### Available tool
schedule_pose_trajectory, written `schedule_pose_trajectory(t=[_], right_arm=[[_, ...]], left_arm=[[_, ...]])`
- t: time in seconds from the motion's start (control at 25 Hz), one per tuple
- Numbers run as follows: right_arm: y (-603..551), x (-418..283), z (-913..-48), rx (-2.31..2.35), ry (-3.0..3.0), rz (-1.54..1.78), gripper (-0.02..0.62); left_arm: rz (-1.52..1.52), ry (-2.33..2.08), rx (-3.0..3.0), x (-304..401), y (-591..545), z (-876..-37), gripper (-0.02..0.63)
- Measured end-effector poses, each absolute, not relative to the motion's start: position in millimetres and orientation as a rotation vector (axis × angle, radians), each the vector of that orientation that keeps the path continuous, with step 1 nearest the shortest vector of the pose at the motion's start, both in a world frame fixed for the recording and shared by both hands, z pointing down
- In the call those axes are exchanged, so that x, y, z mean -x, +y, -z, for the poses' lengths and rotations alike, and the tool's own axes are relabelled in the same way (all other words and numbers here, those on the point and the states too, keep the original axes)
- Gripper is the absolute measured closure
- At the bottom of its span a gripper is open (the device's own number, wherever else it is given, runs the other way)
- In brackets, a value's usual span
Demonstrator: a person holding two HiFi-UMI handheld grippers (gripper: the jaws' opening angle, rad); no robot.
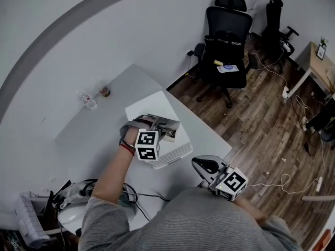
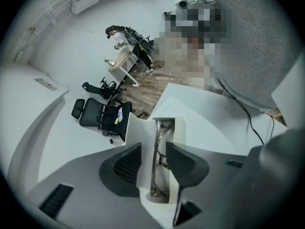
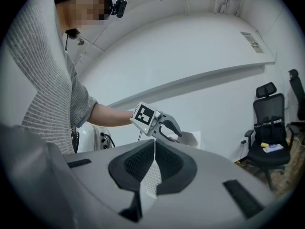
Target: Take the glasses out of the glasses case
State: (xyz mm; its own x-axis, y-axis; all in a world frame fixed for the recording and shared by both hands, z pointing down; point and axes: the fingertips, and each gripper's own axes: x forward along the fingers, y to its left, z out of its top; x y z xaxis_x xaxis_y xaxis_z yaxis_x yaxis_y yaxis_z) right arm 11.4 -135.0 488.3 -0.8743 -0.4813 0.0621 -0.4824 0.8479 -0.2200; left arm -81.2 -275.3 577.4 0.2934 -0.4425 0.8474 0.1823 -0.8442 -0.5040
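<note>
We see the left gripper (image 1: 157, 125) lowered over the open white glasses case (image 1: 175, 149) on the white table (image 1: 99, 135); in the left gripper view its fingers (image 2: 186, 162) stand apart, with the glasses (image 2: 156, 149) lying in the case's trough between them; we cannot tell whether the pads touch the case walls. The right gripper (image 1: 204, 166) hangs near the table's edge, well apart from the case, its fingers (image 3: 136, 165) pressed together on nothing.
</note>
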Motion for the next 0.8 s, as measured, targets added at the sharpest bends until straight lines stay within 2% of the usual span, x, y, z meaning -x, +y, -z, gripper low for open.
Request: schedule_pose_trajectory(t=[0.16,0.64,0.8], right_arm=[[-135.4,-13.6,-491.1,-0.784,-3.019,-0.365,0.581],[-140.1,-11.5,-492.5,-0.788,-3.014,-0.383,0.581],[-141.9,-15.2,-495.0,-0.807,-3.011,-0.376,0.581]], left_arm=[[1.63,0.24,1.985,84.4,-279.6,-582.5,0.463],[1.732,0.103,1.884,83.9,-282.5,-591.7,0.477],[1.761,0.083,1.843,82.0,-284.0,-599.0,0.508]])
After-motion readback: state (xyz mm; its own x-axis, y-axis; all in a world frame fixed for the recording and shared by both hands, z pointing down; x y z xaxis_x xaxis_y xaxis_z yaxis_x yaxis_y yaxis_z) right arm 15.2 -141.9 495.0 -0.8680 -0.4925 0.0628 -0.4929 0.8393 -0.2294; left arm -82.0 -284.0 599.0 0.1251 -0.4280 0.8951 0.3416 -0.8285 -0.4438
